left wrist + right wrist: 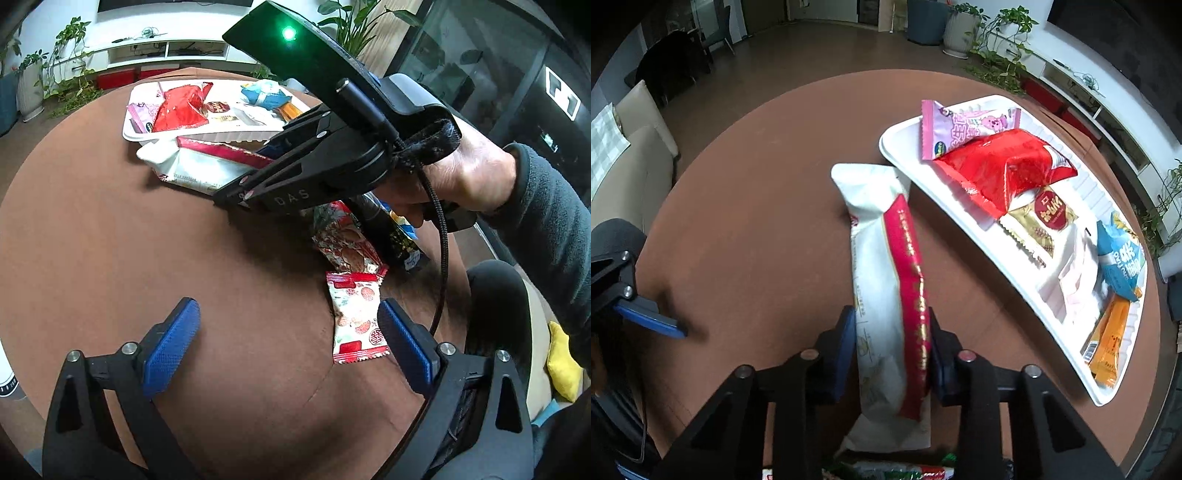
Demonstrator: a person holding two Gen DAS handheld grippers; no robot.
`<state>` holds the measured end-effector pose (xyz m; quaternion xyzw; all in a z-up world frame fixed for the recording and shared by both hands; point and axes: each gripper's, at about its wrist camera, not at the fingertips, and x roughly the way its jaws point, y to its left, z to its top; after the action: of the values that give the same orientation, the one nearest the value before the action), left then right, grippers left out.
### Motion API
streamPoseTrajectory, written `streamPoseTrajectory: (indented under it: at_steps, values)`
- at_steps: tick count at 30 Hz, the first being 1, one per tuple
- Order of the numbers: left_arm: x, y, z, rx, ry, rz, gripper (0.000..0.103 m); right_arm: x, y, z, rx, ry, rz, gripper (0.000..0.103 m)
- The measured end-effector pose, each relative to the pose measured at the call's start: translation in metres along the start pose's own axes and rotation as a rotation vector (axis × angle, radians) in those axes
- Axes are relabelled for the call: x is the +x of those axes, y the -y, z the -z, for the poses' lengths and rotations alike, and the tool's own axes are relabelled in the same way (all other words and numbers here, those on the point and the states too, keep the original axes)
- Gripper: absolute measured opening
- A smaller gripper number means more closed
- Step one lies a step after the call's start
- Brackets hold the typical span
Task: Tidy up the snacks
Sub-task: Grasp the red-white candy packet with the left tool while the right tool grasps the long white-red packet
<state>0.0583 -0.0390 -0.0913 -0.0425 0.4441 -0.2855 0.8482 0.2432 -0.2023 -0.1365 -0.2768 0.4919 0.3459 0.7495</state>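
Observation:
My right gripper is shut on a long white packet with a red band, lying on the brown round table beside the white tray. The tray holds a pink packet, a red bag, a gold biscuit packet, a blue packet and an orange packet. In the left wrist view the right gripper grips the same white packet. My left gripper is open over the table, its right pad next to a red-and-white candy packet.
More loose packets lie under the right hand, with a dark packet beside them. A beige sofa stands left of the table. Plants and a white shelf unit stand beyond the table.

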Motion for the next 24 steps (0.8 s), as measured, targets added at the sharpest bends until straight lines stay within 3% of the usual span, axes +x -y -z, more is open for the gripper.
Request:
streamPoseTrajectory:
  at_steps: [2,7,20,24]
  values:
    - [0.000,0.000,0.001,0.002,0.000,0.001,0.092,-0.001,-0.004,0.002,0.003,0.001,-0.012,0.017]
    - [0.002,0.000,0.004,0.004,-0.012,0.000,0.082,-0.001,-0.008,0.003,0.027,-0.015,-0.026,0.016]
    - [0.014,0.029,-0.003,0.076,-0.048,-0.008,0.082,-0.004,0.017,0.000,0.175,-0.002,-0.112,0.014]
    - [0.032,0.046,-0.003,0.142,-0.096,-0.064,0.082,-0.005,0.021,-0.002,0.200,0.008,-0.127,0.014]
